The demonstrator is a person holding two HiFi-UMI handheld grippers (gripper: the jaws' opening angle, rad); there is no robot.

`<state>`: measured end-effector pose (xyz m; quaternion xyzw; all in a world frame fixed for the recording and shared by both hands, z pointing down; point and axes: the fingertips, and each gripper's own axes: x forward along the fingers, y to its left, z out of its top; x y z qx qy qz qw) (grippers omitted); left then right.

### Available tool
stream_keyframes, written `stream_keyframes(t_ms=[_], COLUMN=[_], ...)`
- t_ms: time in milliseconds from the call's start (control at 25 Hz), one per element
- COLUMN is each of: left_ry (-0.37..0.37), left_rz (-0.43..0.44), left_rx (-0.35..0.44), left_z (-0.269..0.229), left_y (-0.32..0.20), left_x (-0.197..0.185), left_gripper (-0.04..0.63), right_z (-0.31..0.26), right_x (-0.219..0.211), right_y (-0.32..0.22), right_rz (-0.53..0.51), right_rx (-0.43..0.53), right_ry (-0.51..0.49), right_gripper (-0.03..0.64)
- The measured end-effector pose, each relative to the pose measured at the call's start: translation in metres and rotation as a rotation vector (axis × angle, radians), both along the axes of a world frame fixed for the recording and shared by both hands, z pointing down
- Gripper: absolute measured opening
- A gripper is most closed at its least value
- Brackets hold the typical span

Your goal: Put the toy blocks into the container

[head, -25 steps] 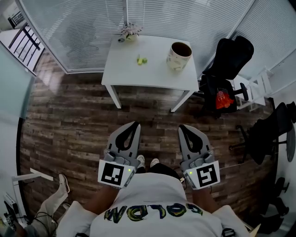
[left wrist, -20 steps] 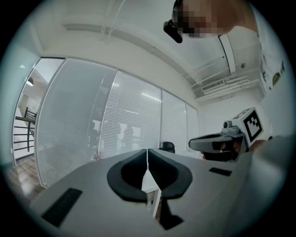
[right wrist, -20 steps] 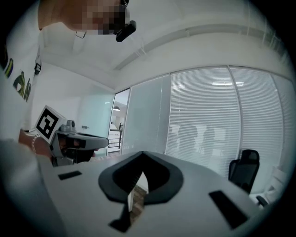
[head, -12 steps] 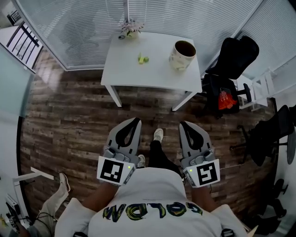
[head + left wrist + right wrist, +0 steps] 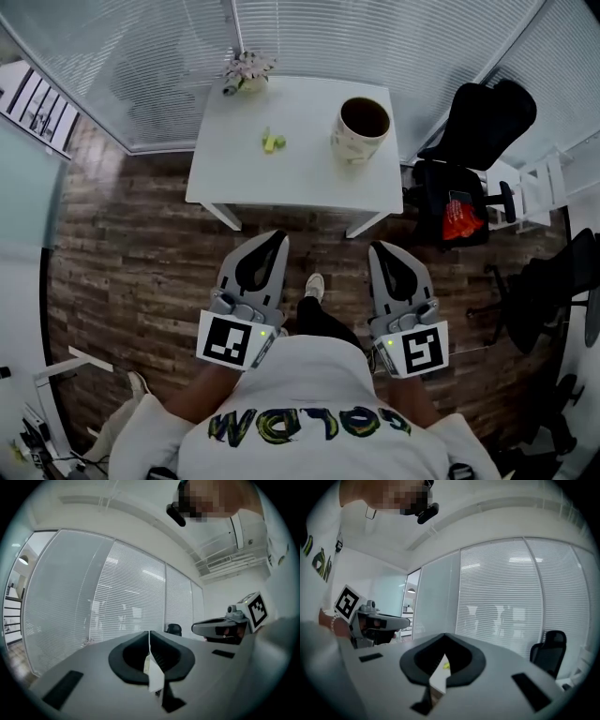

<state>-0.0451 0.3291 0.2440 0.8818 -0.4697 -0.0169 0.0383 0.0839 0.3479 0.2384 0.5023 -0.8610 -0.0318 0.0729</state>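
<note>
Both grippers have come nearer to the white square table (image 5: 300,183) than a second ago, and its near edge now lies just ahead of their tips. The person's pale shoe (image 5: 315,285) has stepped forward between them over the dark wooden plank floor (image 5: 122,262).

The left gripper (image 5: 277,238) is clenched, its jaws pressed together on nothing, and it points level at the table. The right gripper (image 5: 378,249) is likewise closed tight and empty, held beside the left one but well apart from it.

The small yellow-green toy blocks (image 5: 273,142) lie together on the tabletop, left of the middle. The cream round container (image 5: 356,146), dark inside, stands upright to their right, near but not touching them. A small potted plant (image 5: 246,71) sits at the table's far left corner by the slatted window blinds (image 5: 309,37). A black office chair (image 5: 478,131) stands to the right of the table
</note>
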Motion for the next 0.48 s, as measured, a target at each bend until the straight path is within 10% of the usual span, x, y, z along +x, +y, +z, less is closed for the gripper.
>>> stream_keyframes(t_ms=[480], left_ry=[-0.004], left_rz=[-0.061], left_rx=[-0.003], left_z=[-0.003], left_y=[-0.110], left_x=[0.063], left_gripper=[0.018], right_z=[-0.001], right_x=[0.067], right_y=[-0.111], right_rz=[-0.039], right_rx=[0.003], right_ry=[-0.001], right_gripper=[0.008])
